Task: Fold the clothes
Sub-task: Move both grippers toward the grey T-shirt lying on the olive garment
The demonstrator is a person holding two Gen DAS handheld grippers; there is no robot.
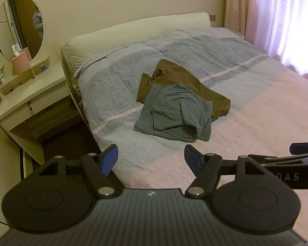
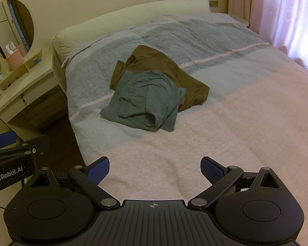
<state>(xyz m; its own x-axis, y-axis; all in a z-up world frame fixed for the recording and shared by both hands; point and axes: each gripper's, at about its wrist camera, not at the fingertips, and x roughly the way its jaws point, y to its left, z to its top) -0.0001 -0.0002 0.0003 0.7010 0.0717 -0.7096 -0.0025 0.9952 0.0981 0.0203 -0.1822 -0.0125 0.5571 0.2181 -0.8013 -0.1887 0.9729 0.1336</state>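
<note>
A rumpled grey-green garment (image 1: 174,112) (image 2: 145,100) lies mid-bed, partly on top of a crumpled brown garment (image 1: 180,80) (image 2: 166,69). My left gripper (image 1: 151,157) hovers open over the near part of the bed, well short of the clothes, with nothing between its blue pads (image 1: 108,158). My right gripper (image 2: 155,170) is also open and empty, above the pink blanket, some way in front of the pile. Each gripper's body shows at the edge of the other's view.
The bed (image 1: 256,112) carries a blue-grey and pink blanket, with a white padded headboard (image 1: 133,30) behind. A cream dressing table (image 1: 30,94) with an oval mirror and pink tissue box (image 1: 20,61) stands left of it. Pink curtains (image 1: 281,20) hang at the right.
</note>
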